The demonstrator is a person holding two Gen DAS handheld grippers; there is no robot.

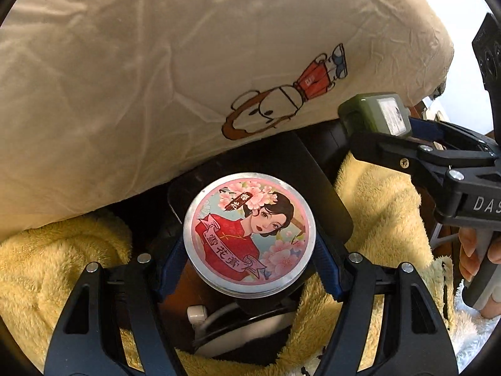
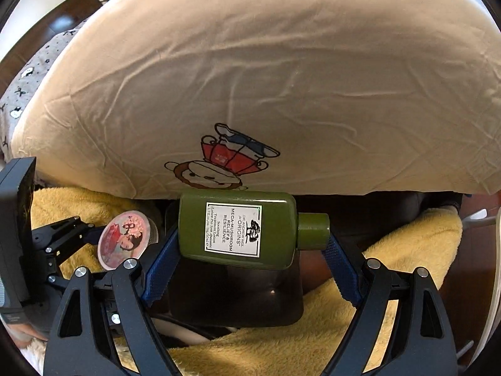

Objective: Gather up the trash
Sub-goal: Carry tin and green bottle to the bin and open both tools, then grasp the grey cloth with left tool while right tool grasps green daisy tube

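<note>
Gripping a round silver tin with a pink painted-lady lid (image 1: pixel 249 234), the left gripper (image 1: pixel 250 250) holds it above a yellow fleece blanket (image 1: pixel 382 197). Beside it, the right gripper (image 2: pixel 250 252) clamps a green rectangular lotion bottle (image 2: pixel 238 227) sideways, below a cream cartoon-print pillow (image 2: pixel 266 78).

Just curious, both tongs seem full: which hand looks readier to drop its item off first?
Hard to call; no bin shows. Left tongs clamp the round tin, right tongs clamp the green bottle lengthwise. Perhaps the left: its tin is compact, gripped across its middle.
</note>
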